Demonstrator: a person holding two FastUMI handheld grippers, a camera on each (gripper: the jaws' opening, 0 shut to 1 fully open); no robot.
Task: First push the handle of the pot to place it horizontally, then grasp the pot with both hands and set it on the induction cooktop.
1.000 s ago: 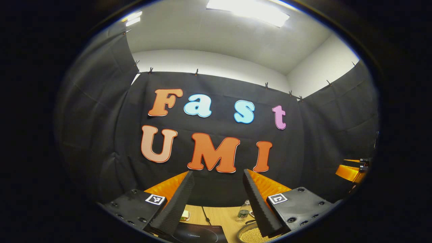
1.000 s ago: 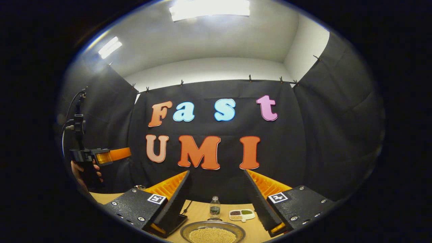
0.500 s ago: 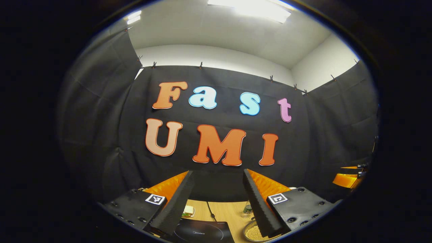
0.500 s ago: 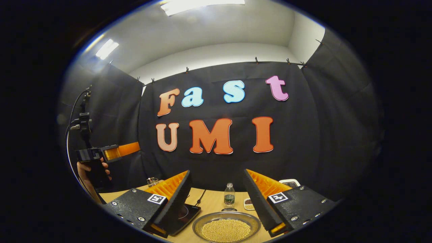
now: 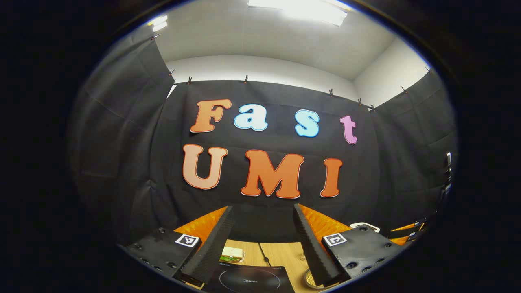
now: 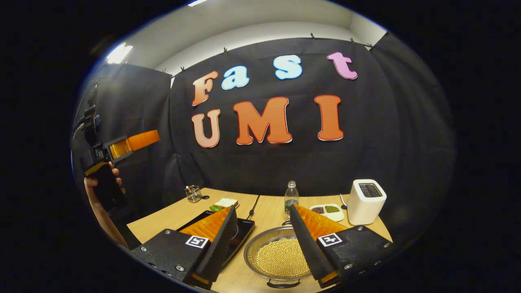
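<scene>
Left gripper view: we see just a rim sliver of the pot (image 5: 310, 280) behind our right finger; the rest is hidden. The induction cooktop (image 5: 249, 280) is cut off at the bottom edge, near corner under the left finger. Toaster (image 5: 363, 225): only its top pokes over the gripper body.

Right gripper view: our fingers cover both sides of the pot (image 6: 281, 257) and much of the cooktop (image 6: 240, 232). We can't make out what's in the divided dish (image 6: 327, 211).

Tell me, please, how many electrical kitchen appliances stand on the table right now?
2: the black induction cooktop at the table's left, beside the pot of beans, and the white toaster at the far right. Others may be hidden.
</scene>
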